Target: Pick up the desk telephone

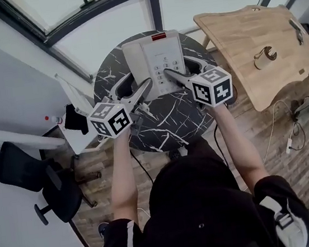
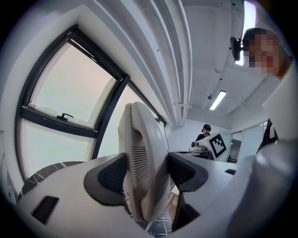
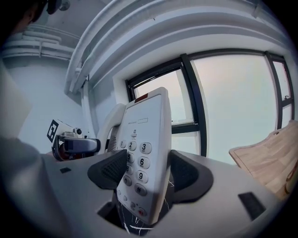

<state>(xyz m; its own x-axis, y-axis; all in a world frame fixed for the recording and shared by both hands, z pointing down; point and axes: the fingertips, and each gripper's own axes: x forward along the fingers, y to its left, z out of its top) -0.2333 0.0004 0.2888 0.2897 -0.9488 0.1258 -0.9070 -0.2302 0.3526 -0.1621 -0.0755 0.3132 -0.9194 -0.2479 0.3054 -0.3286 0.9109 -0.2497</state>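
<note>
Furniture flanks the round black marble-patterned table: a pale wooden board just beside it on the right, a black office chair on the left. The white desk telephone is at the table's far side. Both forearms reach forward, side by side. The left gripper is clamped on the phone's white handset, and the right gripper is clamped on the keypad edge.

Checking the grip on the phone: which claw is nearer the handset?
Left. The left claw grips the handset itself at the telephone's left edge; the right claw grips the keypad side, opposite it.
</note>
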